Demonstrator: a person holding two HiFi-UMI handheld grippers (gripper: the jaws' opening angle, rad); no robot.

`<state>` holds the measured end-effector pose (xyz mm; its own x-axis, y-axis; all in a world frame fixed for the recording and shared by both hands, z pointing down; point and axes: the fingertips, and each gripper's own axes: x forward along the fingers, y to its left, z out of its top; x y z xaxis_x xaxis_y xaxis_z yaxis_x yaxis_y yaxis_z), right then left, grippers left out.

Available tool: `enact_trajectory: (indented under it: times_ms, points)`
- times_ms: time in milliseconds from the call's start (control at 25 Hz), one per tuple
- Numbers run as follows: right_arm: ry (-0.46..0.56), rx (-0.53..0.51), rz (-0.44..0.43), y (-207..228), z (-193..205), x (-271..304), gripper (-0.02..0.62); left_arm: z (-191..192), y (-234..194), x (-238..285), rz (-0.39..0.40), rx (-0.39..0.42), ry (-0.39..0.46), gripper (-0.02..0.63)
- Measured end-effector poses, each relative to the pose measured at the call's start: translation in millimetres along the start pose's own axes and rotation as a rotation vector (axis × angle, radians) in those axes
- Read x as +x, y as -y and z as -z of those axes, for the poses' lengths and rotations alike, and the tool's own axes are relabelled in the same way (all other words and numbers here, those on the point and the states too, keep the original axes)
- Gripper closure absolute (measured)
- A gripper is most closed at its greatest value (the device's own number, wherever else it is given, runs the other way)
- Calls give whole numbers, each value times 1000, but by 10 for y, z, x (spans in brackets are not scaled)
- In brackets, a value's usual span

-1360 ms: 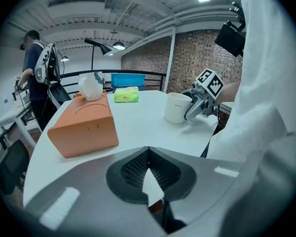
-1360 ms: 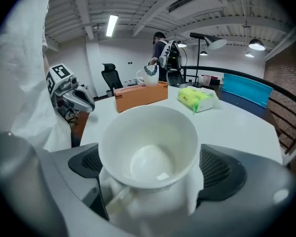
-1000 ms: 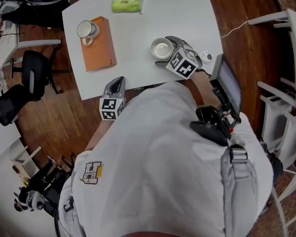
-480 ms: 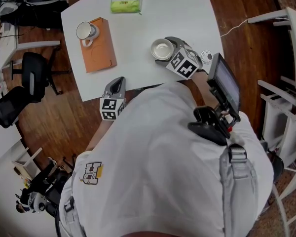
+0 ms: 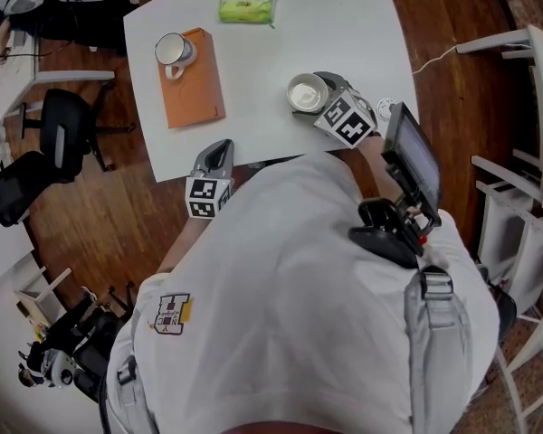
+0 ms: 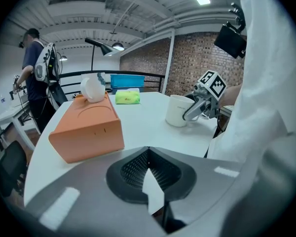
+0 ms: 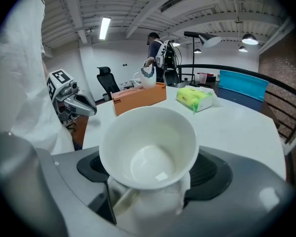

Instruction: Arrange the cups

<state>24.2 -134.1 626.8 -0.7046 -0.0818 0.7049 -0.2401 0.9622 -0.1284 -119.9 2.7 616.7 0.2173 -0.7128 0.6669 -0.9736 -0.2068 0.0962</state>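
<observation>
One glossy white cup (image 5: 306,91), round-rimmed; one boxy matte orange carton (image 5: 195,89).

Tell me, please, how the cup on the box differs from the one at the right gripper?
The box cup has a dark rim and sits untouched on the orange box; the near cup is all white, on the table, between the jaws of the right gripper, which have just been closing. Both stand upright.
</observation>
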Motion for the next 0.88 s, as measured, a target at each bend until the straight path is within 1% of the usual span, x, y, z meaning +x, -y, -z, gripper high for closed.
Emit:
enact_trajectory:
  times_ms: [160, 400, 600, 880]
  points:
    - [11, 3, 3, -64, -116, 15, 156, 34, -48, -55, -4, -10, 15, 606]
    - [1, -44, 8, -203, -272, 39, 154, 99, -150, -179, -17, -29, 44, 606]
    - [13, -105, -9, -357, -528, 40, 153, 173, -242, -258, -34, -52, 73, 606]
    - [24, -180, -51, -594, -1008, 86, 152, 246, -408, -390, -44, -91, 109, 606]
